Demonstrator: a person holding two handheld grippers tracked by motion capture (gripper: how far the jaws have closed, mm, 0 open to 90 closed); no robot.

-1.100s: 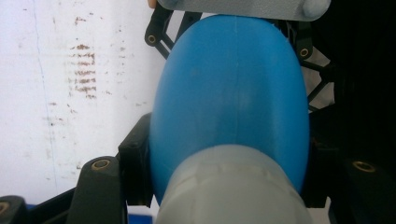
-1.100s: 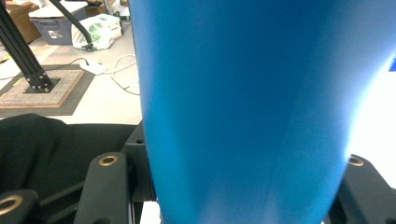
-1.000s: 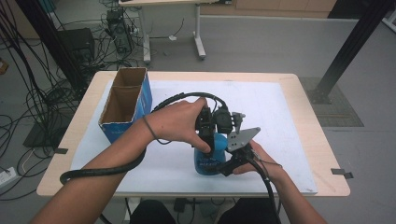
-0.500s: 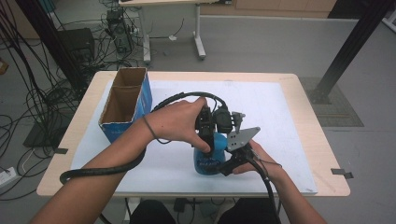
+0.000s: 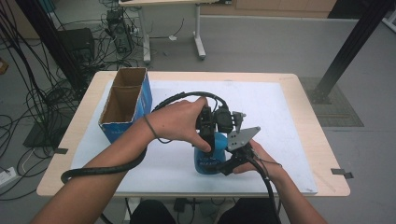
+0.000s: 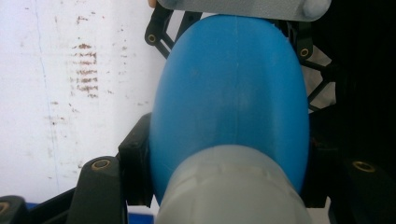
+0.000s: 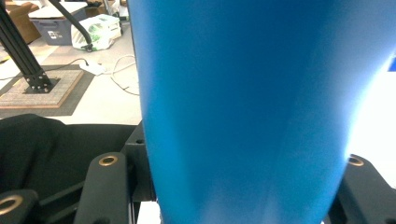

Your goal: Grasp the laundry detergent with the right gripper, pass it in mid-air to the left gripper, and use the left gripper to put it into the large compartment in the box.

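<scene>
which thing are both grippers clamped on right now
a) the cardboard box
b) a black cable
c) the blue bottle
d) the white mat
c: the blue bottle stands on the white mat with the left gripper shut on its upper part and the right gripper shut on its body, while the cardboard box stands apart at the left.

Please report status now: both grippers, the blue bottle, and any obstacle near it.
Left gripper shut on blue bottle near its grey cap. Right gripper shut on bottle body. Cardboard box stands apart; nothing blocks.
</scene>
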